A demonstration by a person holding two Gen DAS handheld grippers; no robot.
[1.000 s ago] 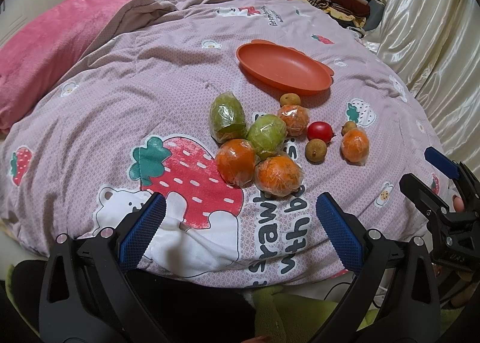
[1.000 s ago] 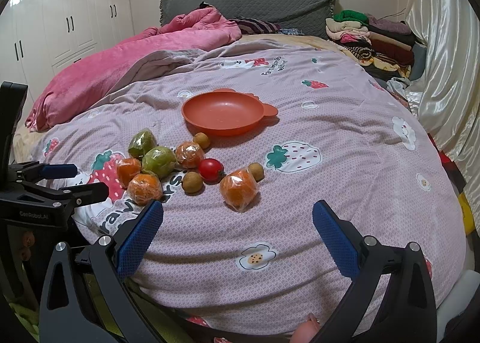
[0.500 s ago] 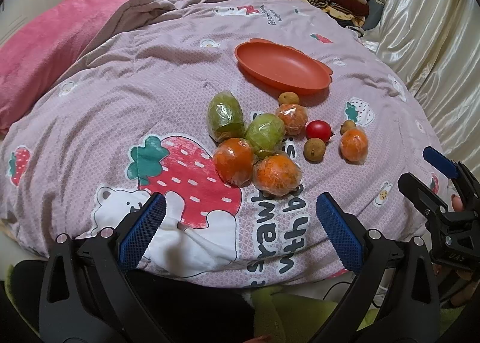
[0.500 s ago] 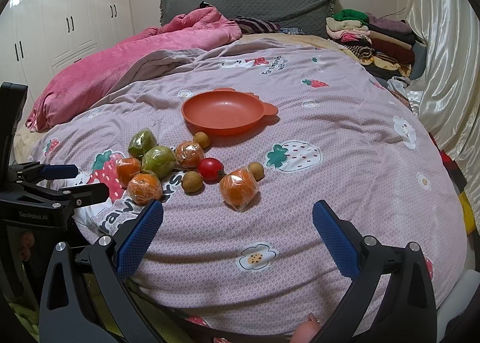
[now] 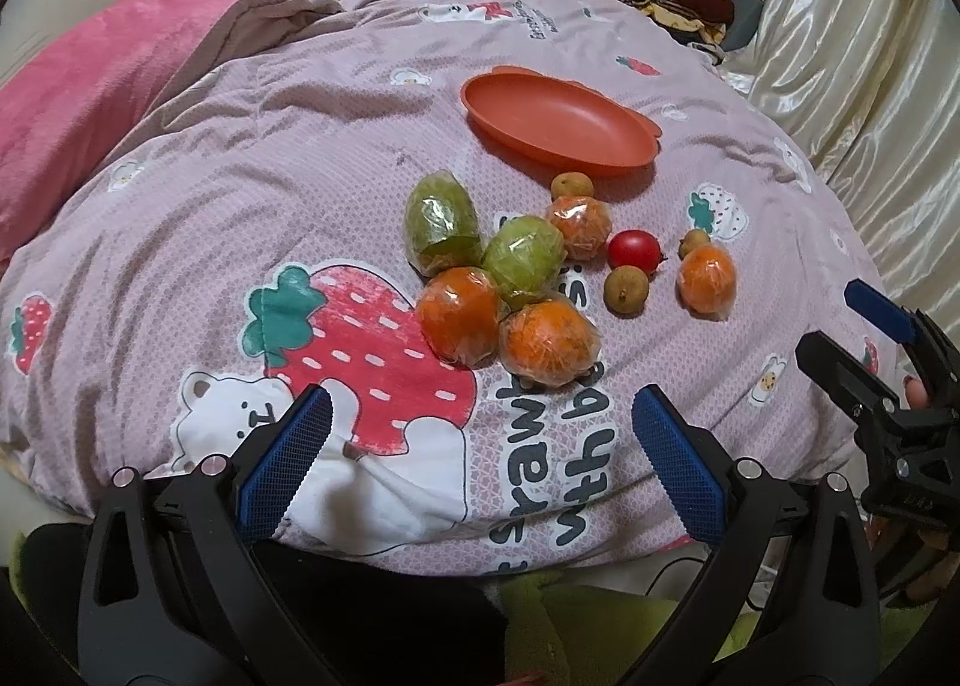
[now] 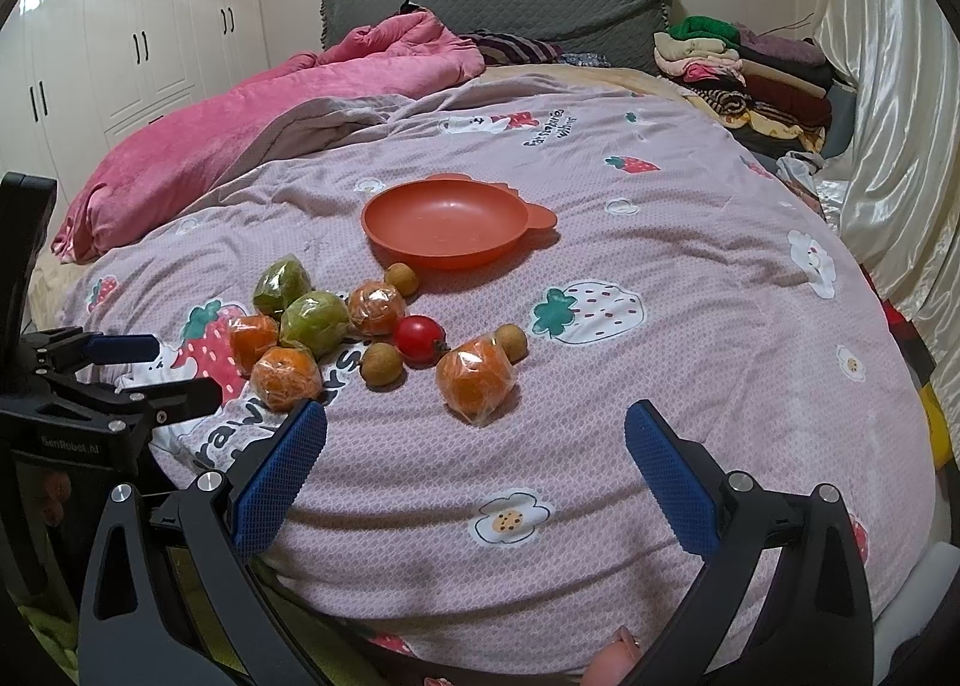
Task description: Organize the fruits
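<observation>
Quilt [image 6: 690,296], soft waffle-textured pink cotton, carries a shallow orange plastic plate [image 6: 447,221]. Just before it lie crinkly film-wrapped oranges [image 5: 549,341], green fruits [image 5: 443,221], a glossy tomato [image 5: 635,249] and rough brown longans [image 5: 626,291]. Left gripper [image 5: 480,446] and right gripper [image 6: 474,458] hover spread wide, holding nothing.

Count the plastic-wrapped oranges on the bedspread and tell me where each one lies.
4. Two sit side by side at the cluster's near edge, one nearer the plate, and one apart to the right beside the tomato. None seems hidden.
</observation>
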